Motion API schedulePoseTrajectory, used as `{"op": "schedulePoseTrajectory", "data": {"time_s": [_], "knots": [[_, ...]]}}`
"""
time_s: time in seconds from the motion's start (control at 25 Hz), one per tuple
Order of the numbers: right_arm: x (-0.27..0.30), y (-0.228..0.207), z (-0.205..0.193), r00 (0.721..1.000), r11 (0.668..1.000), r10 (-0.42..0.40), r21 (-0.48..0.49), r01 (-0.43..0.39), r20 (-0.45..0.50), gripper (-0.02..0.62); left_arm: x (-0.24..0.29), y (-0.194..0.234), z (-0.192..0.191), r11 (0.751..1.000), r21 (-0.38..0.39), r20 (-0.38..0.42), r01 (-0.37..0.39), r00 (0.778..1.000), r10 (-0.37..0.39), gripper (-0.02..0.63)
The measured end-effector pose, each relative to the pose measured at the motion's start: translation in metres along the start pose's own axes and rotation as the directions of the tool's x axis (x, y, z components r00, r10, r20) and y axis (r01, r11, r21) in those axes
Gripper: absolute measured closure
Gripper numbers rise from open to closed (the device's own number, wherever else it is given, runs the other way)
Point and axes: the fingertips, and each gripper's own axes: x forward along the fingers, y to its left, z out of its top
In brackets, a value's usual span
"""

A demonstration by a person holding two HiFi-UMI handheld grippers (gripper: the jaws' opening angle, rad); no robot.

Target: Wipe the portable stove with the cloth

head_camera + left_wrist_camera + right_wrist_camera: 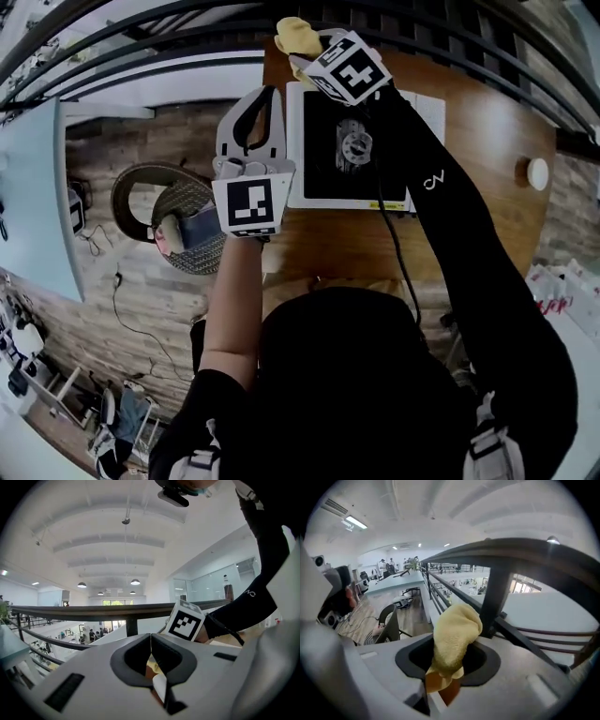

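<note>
Right gripper [449,670]: jaws being pressed onto yellow cloth [454,632], bunch bulging past tips. Cloth being judged soft, light, fluffy, easily crushed; best pinched at bunched middle, loose end being left free for wiping.

Left gripper [151,643]: jaws being held together, nothing between.

Portable stove [323,150] lying just right of left gripper, nearer than right gripper's tips: flat white rigid casing, black top, round metal burner [356,146]; smooth, being judged liable to slide.

Wooden table [487,141] beneath.

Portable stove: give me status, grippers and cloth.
Right gripper shut on yellow cloth, at far left corner of stove. Left gripper shut, empty, beside its left edge. Nothing lying on the stove top.
</note>
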Motion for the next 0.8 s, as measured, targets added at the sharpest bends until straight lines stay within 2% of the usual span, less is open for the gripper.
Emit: {"op": "schedulePoseTrajectory", "data": {"time_s": [0.12,0.24,0.48,0.64,0.68,0.8], "knots": [[0.051,0.023,-0.008,0.994,0.997,0.075,0.014,-0.074,-0.085,0.459,-0.001,0.021,-0.017,0.999,-0.02,-0.012,-0.025,1.0,0.024,0.597],[0.068,0.014,-0.034,0.984,0.997,0.055,0.059,-0.046,-0.168,0.459,0.003,0.027,-0.026,0.999,-0.027,-0.02,-0.018,1.0,0.018,0.597],[0.024,-0.027,-0.086,0.965,0.994,0.011,0.111,0.019,-0.262,0.459,0.023,-0.005,-0.018,0.998,-0.021,-0.005,0.06,0.998,-0.06,0.597],[-0.02,-0.067,-0.121,0.963,0.966,-0.013,0.246,0.081,-0.27,0.459,0.048,-0.052,-0.006,0.99,-0.014,0.015,0.142,0.99,-0.141,0.597],[-0.032,-0.075,-0.126,0.96,0.964,-0.022,0.247,0.094,-0.28,0.459,0.054,-0.065,-0.002,0.987,-0.013,0.021,0.162,0.987,-0.161,0.597],[-0.055,-0.088,-0.156,0.932,0.982,-0.047,0.155,0.109,-0.359,0.459,0.065,-0.099,0.006,0.977,-0.008,0.034,0.212,0.977,-0.211,0.597]]}}
